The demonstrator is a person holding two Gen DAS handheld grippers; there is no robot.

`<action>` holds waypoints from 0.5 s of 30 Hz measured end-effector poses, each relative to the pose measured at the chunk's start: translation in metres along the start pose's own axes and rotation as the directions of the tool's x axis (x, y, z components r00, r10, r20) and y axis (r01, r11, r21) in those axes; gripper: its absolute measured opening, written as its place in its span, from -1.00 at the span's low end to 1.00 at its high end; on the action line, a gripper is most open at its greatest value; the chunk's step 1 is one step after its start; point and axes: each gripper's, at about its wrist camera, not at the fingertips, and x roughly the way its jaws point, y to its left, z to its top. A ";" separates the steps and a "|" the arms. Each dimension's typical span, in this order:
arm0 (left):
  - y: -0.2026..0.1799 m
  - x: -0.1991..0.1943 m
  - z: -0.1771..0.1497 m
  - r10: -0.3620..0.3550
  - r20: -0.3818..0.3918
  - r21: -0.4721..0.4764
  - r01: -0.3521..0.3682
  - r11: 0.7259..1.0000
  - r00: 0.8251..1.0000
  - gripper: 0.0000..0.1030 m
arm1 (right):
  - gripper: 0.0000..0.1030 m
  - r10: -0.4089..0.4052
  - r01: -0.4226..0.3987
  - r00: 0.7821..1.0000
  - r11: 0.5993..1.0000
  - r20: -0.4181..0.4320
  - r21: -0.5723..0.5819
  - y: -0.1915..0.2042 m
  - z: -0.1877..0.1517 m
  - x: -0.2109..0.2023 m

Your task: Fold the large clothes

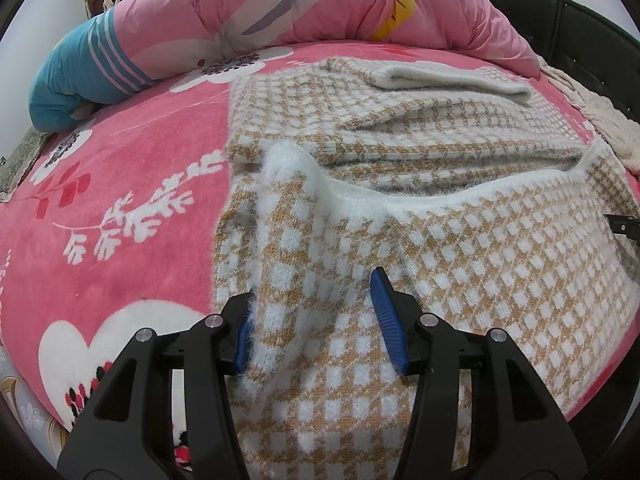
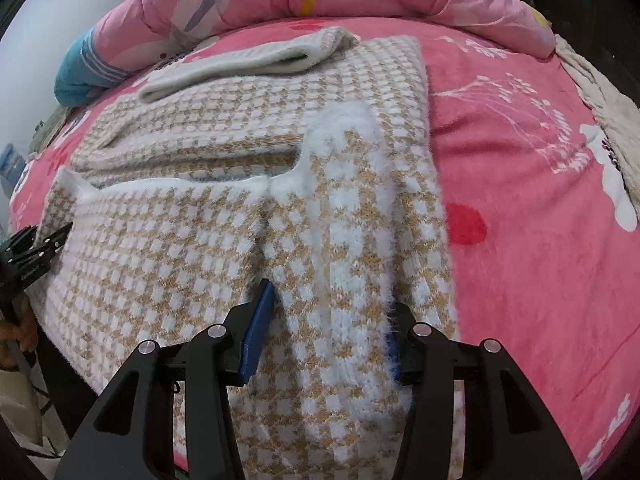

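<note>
A fluffy tan-and-white checked sweater [image 1: 480, 260] lies spread on a pink flowered blanket [image 1: 120, 184], with a cream ribbed part [image 1: 452, 80] folded across its far end. My left gripper [image 1: 314, 286] is shut on a raised fold of the sweater's near left side; fabric fills the gap between its blue pads. In the right wrist view the sweater [image 2: 180, 248] shows again, and my right gripper [image 2: 334, 296] is shut on a white-edged fold at its near right side. Fuzz hides the right pad. The left gripper [image 2: 36, 248] shows at the left edge, held by a hand.
A bunched pink quilt [image 1: 280, 4] and a blue striped pillow [image 1: 72, 76] lie along the bed's far side. A cream fleece cloth [image 1: 608, 124] sits at the right edge by a dark headboard [image 1: 560, 20]. Bare pink blanket [image 2: 520, 200] stretches right of the sweater.
</note>
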 end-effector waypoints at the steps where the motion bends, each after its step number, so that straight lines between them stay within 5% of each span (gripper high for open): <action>1: 0.000 0.000 0.000 0.000 0.000 0.000 0.000 1.000 1.000 -0.04 | -0.10 -0.001 0.001 1.000 1.000 0.001 0.000 0.000 0.000 -0.001; 15: -0.002 0.000 0.000 0.002 0.000 0.001 -0.002 1.000 1.000 -0.03 | -0.10 -0.017 0.017 1.000 1.000 0.005 -0.002 0.005 -0.002 0.000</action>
